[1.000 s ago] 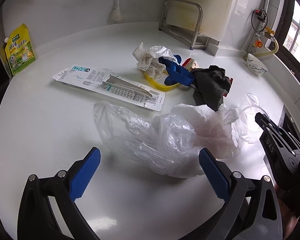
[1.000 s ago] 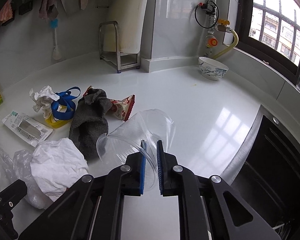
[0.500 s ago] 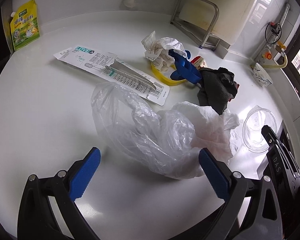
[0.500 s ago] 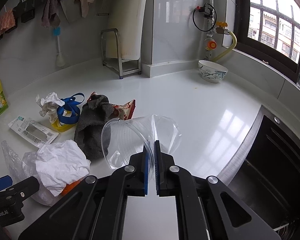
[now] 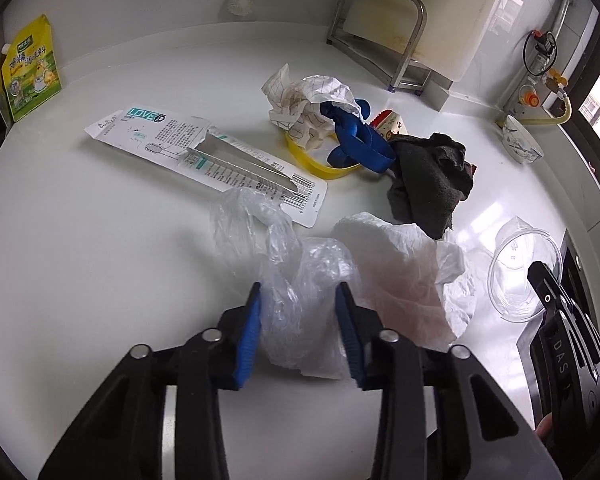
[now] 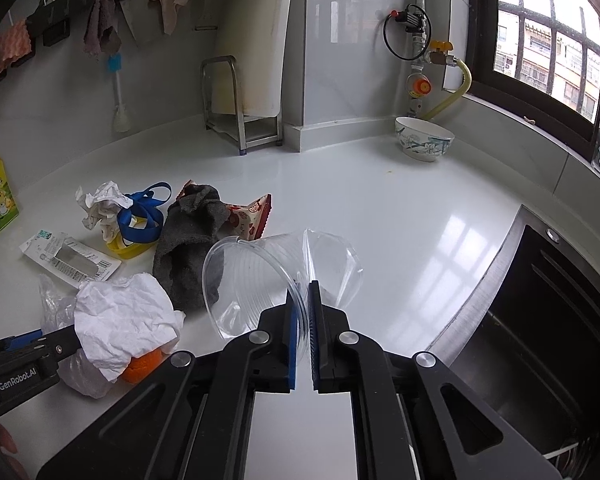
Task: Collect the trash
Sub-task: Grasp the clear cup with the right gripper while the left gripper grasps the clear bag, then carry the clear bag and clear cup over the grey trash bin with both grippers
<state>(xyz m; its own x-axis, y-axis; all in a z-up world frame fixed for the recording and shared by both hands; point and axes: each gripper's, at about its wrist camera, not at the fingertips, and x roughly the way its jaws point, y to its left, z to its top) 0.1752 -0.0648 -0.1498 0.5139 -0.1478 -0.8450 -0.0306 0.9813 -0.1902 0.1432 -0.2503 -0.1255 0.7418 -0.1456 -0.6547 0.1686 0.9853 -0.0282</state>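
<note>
L hand-held gripper [image 5: 298, 332] has its blue pads pressed in on both sides of the clear plastic bag [image 5: 292, 280], bunched film squeezed btwn them; bag sits on the white tabletop [image 5: 100, 240]. Crumpled white paper [image 5: 404, 276] lies in/against the bag's right side, w/ an orange item [image 6: 142, 366] showing under it in the right wrist view.

R hand-held gripper [image 6: 303, 320] is clamped on the rim of a clear plastic cup [image 6: 260, 280], pads nearly together w/ the thin wall pinched; cup tilted on its side, mouth toward the left, just beside the dark grey cloth [image 6: 192, 248].

Behind the bag: long white card package [image 5: 208, 156] flat on the tabletop, its near corner touching the bag. Further back, wadded paper [image 5: 308, 104], blue strap [image 5: 360, 144] and yellow ring [image 5: 312, 162] in one clump, next to a red snack wrapper [image 6: 252, 216] partly under the cloth. Green-yellow pouch [image 5: 30, 68] stands at the far left wall. Bowl [image 6: 424, 138] near the window corner, well apart. Sink [image 6: 540, 340] at right.
</note>
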